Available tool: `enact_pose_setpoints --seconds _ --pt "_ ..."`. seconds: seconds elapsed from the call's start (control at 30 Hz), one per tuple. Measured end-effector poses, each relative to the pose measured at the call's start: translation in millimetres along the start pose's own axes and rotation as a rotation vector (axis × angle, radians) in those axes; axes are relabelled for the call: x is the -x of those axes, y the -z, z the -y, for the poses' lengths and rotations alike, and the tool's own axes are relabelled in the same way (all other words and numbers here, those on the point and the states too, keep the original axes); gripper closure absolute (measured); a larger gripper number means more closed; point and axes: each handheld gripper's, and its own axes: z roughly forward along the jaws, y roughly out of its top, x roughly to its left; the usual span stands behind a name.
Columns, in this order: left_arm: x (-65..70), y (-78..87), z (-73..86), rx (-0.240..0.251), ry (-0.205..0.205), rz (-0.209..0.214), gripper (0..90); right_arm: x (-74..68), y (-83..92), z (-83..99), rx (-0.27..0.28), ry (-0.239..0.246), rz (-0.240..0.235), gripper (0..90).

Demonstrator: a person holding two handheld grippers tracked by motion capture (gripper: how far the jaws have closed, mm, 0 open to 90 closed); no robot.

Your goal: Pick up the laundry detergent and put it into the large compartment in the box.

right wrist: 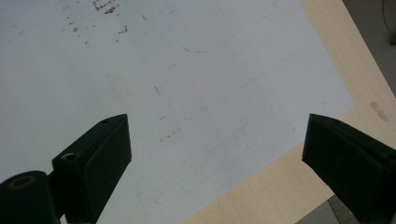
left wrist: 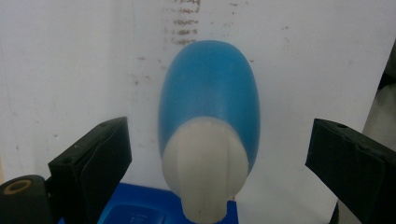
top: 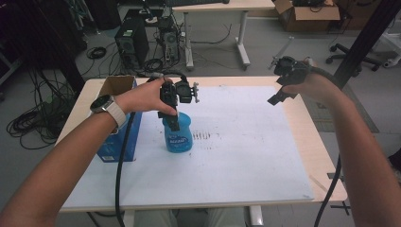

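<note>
A blue plastic bottle [top: 179, 136] with a white cap stands upright on the white sheet, left of the table's middle. My left gripper [top: 173, 119] hangs just above it, pointing down. In the left gripper view the bottle [left wrist: 210, 100] and its white cap [left wrist: 205, 172] sit between the two wide-apart jaws, and neither jaw touches it. My right gripper [top: 279, 97] is held in the air over the far right part of the sheet. It is open, with nothing between its jaws and bare sheet [right wrist: 187, 93] below.
A blue cardboard box [top: 116, 137] with an open top stands by the table's left edge, close to the bottle. The white sheet [top: 246, 156] covers most of the wooden table [top: 326, 165]. Computers, cables and another desk lie beyond the far edge.
</note>
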Motion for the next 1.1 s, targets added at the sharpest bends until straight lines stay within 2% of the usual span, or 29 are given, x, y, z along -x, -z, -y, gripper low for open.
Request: enact_pose_setpoints --seconds 0.53,0.6,0.77,0.97,1.1 --pt "-3.3 -15.8 -2.3 -0.02 -0.003 -0.003 7.6 2.4 -1.3 0.5 0.004 -0.004 -0.004 8.1" --pt "-4.1 -19.9 -2.5 -0.037 -0.006 -0.008 7.8 2.8 -1.2 1.1 0.007 -0.005 -0.004 8.1" --pt "-4.4 -24.8 -1.0 -0.035 0.004 0.001 7.9 2.7 -1.3 1.7 0.007 -0.004 -0.006 8.1" --pt "-5.2 -28.3 0.8 -0.038 0.001 -0.011 7.9 2.9 -0.6 2.6 0.01 -0.006 -0.004 8.4" --pt "-4.2 -29.8 -1.5 -0.034 0.005 0.004 9.3 2.6 -1.0 2.2 0.006 -0.006 -0.003 8.5"
